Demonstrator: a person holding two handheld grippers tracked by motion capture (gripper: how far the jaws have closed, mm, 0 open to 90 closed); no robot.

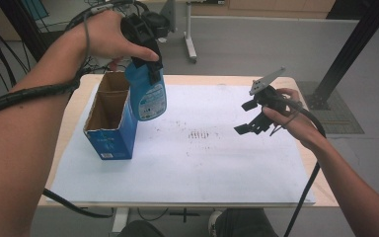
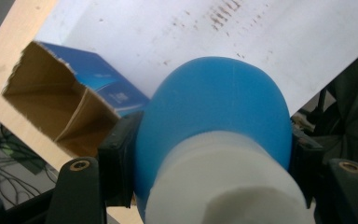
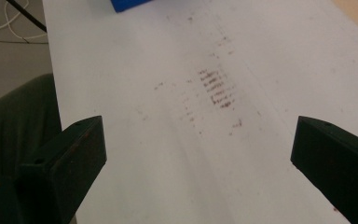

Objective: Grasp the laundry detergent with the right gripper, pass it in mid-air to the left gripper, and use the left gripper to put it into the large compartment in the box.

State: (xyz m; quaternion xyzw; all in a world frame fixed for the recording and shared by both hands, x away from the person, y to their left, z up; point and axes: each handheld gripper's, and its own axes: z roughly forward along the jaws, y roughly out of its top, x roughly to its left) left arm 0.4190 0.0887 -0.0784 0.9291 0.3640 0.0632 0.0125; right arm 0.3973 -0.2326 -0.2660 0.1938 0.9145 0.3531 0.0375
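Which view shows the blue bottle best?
High view: the blue bottle hangs whole in the left gripper beside the open box. Left gripper view shows its shoulder and white neck close up, clamped; right gripper view adds nothing.

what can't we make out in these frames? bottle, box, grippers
- Blue bottle: label print too small and blurred in the high view; in the left gripper view its lower body is hidden behind its own shoulder.
- Open blue box: its floor is hidden by its own walls in both views, so contents are unknown.
- Left gripper: pads hidden by the bottle.
- Right gripper: jaw bases cut off by the bottom edge.
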